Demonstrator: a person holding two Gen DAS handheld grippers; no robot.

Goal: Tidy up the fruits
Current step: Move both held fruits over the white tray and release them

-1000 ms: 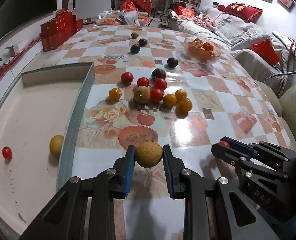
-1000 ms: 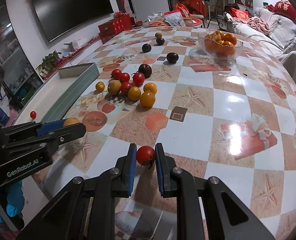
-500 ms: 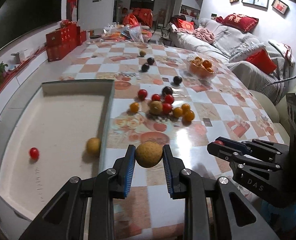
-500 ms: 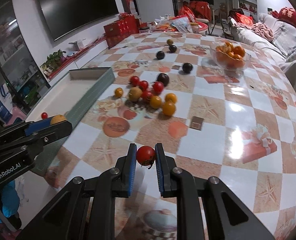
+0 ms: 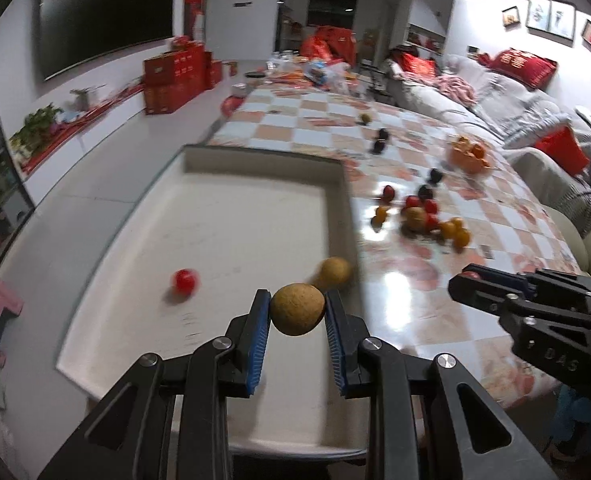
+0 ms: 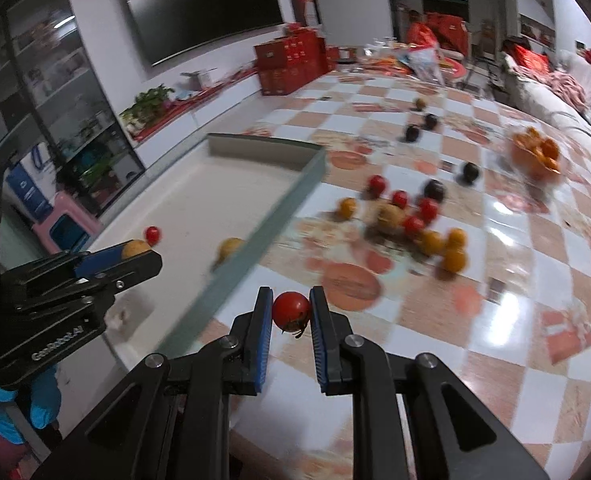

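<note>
Fruits are split between tray and table: a tan round fruit point(image 5: 297, 309) sits pinched in my left gripper point(image 5: 297, 312), raised over the near end of the tray point(image 5: 231, 224), so I judge it ready to drop. Inside the tray lie a similar tan fruit point(image 5: 334, 272) against its right wall and a small red one point(image 5: 184, 281). My right gripper point(image 6: 291, 312) clamps a red tomato point(image 6: 290, 309) (stem pointing down) over the table point(image 6: 507, 312), just right of the tray, probably waiting its turn. Right of the tray, the loose pile point(image 5: 419, 220) remains unsorted.
</note>
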